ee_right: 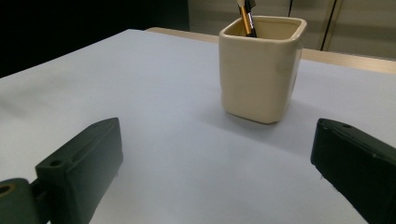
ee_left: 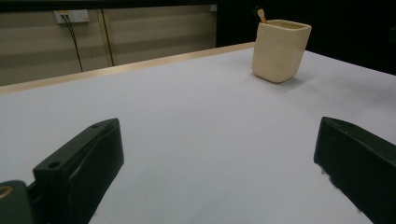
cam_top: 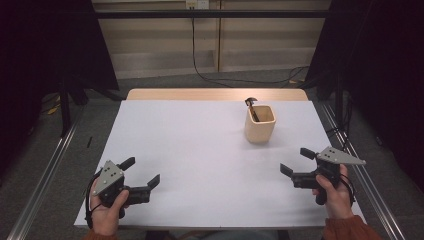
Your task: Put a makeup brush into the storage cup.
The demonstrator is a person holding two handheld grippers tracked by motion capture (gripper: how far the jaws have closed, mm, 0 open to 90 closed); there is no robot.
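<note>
Right gripper view: black jaws are standing wide apart with nothing between them, framing the cream holder [ee_right: 261, 70] that is sitting just ahead on the white table [ee_right: 140, 93]. A gold-banded brush [ee_right: 246, 18] is leaning inside the holder, its handle rising above the rim, long axis near upright and tipped a little. From the high view, the right gripper [cam_top: 298, 162] is hovering at the table's near right edge, pointing inward, while the left gripper [cam_top: 141, 172] is waiting at the near left corner, its jaws likewise spread and empty. The holder is standing toward the far right of the table, forward and slightly left of the right gripper and well apart from the left one. Judging by that layout, the right hand is the nearer one for any reach toward the brush, coming down from above.
</note>
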